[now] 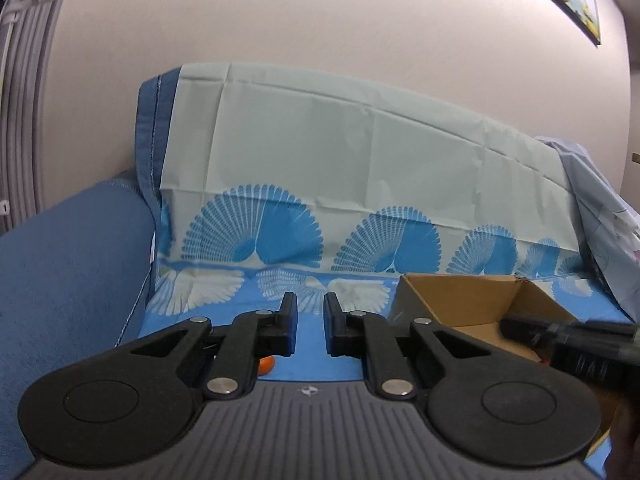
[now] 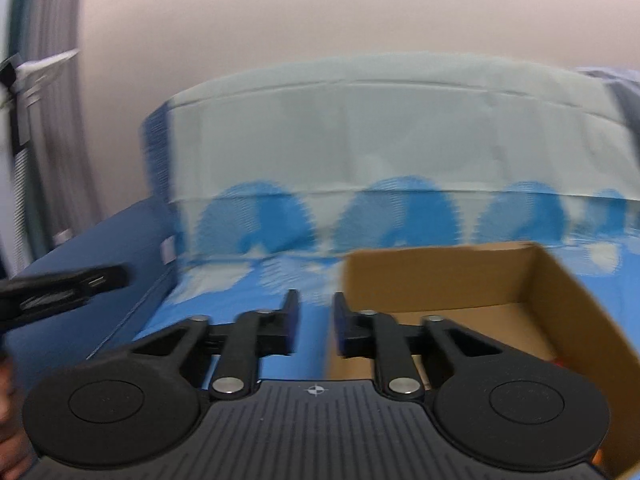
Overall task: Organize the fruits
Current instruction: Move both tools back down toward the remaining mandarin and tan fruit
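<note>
A small orange fruit [image 1: 266,365] lies on the blue patterned cloth, mostly hidden under my left gripper's left finger. My left gripper [image 1: 310,300] hovers over the cloth with its jaws nearly together and nothing between them. An open cardboard box [image 1: 472,300] stands to its right. In the right wrist view, which is blurred, my right gripper [image 2: 316,296] is shut and empty at the left wall of the box [image 2: 440,280]. A bit of something red-orange [image 2: 560,360] shows inside the box. Each gripper's fingertips also reach into the other's view from the side.
A blue sofa armrest [image 1: 72,260] rises on the left. The sofa back is draped in a pale cloth with blue fan prints [image 1: 360,152]. A crumpled light sheet [image 1: 600,208] lies at the right. A hand [image 2: 6,400] shows at the left edge.
</note>
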`<state>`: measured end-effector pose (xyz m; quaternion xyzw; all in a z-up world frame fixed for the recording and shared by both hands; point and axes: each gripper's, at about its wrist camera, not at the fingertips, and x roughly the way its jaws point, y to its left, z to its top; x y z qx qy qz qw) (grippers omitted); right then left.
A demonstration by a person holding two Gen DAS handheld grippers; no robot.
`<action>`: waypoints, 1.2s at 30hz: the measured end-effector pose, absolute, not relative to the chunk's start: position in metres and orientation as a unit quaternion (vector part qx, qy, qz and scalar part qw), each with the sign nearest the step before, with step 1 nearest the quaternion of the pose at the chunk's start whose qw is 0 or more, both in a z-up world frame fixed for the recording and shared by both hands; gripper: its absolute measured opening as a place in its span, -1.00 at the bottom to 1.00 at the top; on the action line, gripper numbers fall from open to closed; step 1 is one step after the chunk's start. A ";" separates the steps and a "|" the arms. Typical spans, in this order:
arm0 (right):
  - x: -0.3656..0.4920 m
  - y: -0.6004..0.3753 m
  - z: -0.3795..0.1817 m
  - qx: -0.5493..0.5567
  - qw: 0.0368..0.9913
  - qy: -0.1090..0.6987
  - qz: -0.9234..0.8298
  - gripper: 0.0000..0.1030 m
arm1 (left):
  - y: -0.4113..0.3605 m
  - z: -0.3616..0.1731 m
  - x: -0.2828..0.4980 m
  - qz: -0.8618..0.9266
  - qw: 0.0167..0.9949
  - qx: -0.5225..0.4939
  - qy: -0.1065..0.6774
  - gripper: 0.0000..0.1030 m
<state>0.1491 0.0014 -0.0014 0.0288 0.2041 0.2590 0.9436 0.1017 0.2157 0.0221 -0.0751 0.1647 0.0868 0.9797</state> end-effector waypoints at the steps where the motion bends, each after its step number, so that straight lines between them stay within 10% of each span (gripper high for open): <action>1: 0.149 0.010 -0.004 0.024 0.939 0.208 0.273 -0.74 | 0.223 0.022 0.106 0.091 0.978 -0.081 0.168 -0.72; 25: 0.234 0.187 -0.122 -0.034 0.893 0.357 0.272 -0.40 | 0.336 -0.035 0.150 0.241 0.895 -0.258 0.273 -0.70; 36: 0.232 0.167 -0.131 0.002 0.909 0.375 0.180 -0.50 | 0.333 -0.069 0.199 0.140 0.908 -0.224 0.325 -0.25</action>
